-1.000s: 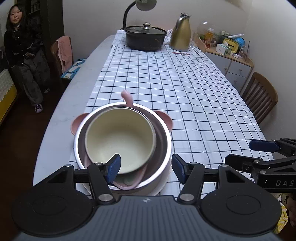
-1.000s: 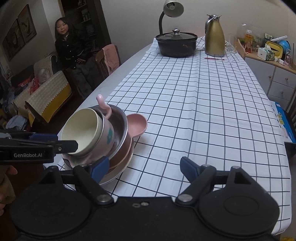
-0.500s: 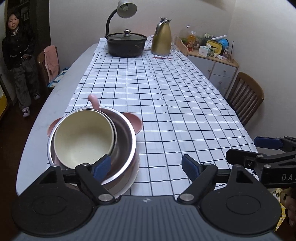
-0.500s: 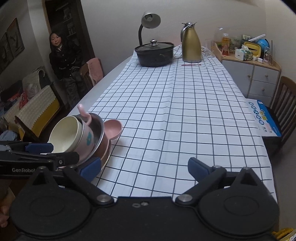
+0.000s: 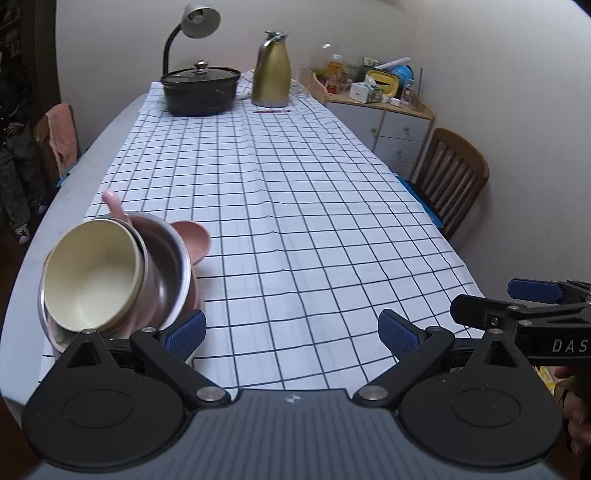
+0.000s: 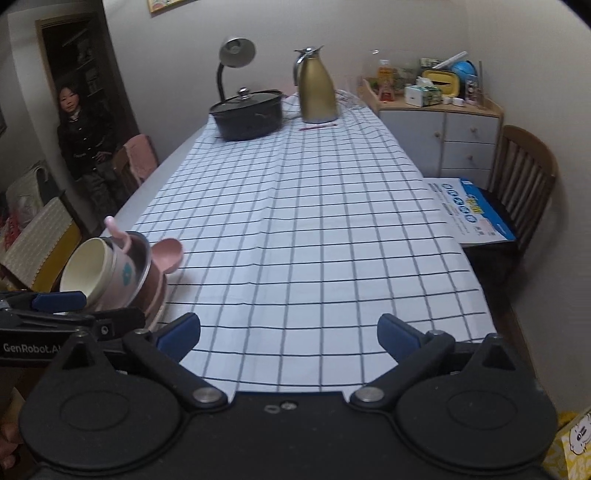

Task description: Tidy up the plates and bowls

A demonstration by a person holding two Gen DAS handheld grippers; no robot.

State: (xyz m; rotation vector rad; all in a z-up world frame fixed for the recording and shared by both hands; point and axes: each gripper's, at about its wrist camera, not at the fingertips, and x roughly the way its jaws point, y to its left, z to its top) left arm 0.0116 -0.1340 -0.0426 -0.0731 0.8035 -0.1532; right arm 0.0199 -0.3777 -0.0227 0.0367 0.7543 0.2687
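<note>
Plates under the tilted cream bowl [image 5: 92, 280] are mostly hidden; both claws [image 5: 291, 334] [image 6: 288, 332] gape empty.

This is a dining room in a home. A long table [image 5: 74, 177] carries a checked tablecloth [image 5: 280, 206], with a black lidded pot [image 5: 201, 92], a gold jug [image 5: 271, 75] and a desk lamp [image 5: 192, 31] at its far end. Wooden chairs [image 5: 452, 177] stand at the sides. A drawer cabinet [image 6: 439, 136] in the corner holds household clutter, and a person [image 6: 83, 136] stands in the doorway.
</note>
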